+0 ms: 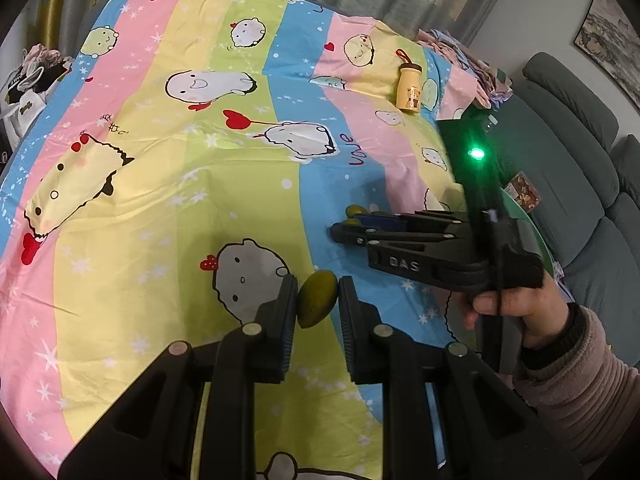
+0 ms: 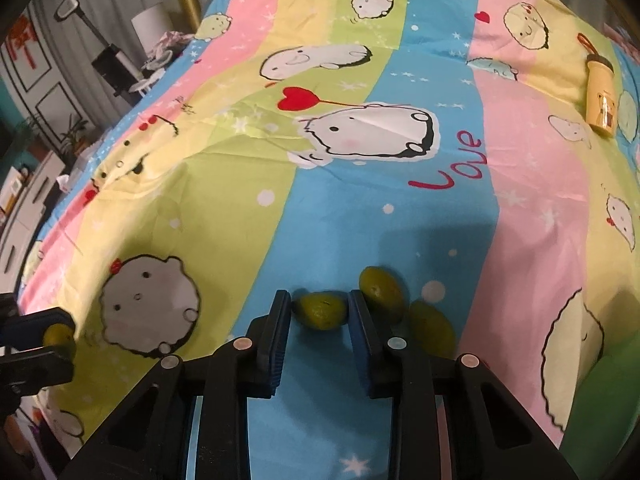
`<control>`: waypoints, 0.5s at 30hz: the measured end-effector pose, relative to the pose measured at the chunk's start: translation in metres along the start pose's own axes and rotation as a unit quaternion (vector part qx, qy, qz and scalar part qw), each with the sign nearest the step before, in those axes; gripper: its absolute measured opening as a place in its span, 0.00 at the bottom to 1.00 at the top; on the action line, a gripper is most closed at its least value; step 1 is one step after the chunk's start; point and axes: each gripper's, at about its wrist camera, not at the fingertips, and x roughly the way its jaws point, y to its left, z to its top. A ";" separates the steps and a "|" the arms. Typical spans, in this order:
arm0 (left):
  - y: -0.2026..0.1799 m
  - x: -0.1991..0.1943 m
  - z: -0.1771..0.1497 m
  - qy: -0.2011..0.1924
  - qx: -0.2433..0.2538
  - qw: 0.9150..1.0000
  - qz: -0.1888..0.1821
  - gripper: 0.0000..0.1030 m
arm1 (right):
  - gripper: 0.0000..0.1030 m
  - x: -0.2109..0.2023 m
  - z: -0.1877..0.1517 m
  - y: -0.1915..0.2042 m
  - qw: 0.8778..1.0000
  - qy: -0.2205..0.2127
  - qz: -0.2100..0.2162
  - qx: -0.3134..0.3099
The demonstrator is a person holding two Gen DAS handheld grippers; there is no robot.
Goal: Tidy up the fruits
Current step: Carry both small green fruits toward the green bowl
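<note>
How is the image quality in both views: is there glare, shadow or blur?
Left wrist view: a green LED flares with glare; the cloth is evenly lit, edges bent by the fisheye. Right wrist view: a dark shadow falls around the three fruits; the left edge is blurred.

From my left wrist, my right gripper at centre right hides most of the fruits under its tips. From my right wrist, my left gripper is cut off at lower left; third fruit partly hidden.
</note>
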 end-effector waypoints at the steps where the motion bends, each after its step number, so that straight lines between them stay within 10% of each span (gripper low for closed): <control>1: 0.000 0.000 0.001 0.000 0.000 1.000 0.000 0.19 | 0.30 -0.004 -0.001 0.002 1.000 -0.005 0.003 -0.001; 15: -0.037 -0.003 0.006 -0.007 0.029 0.999 -0.013 0.20 | 0.30 -0.091 -0.033 0.005 0.996 -0.092 0.005 -0.005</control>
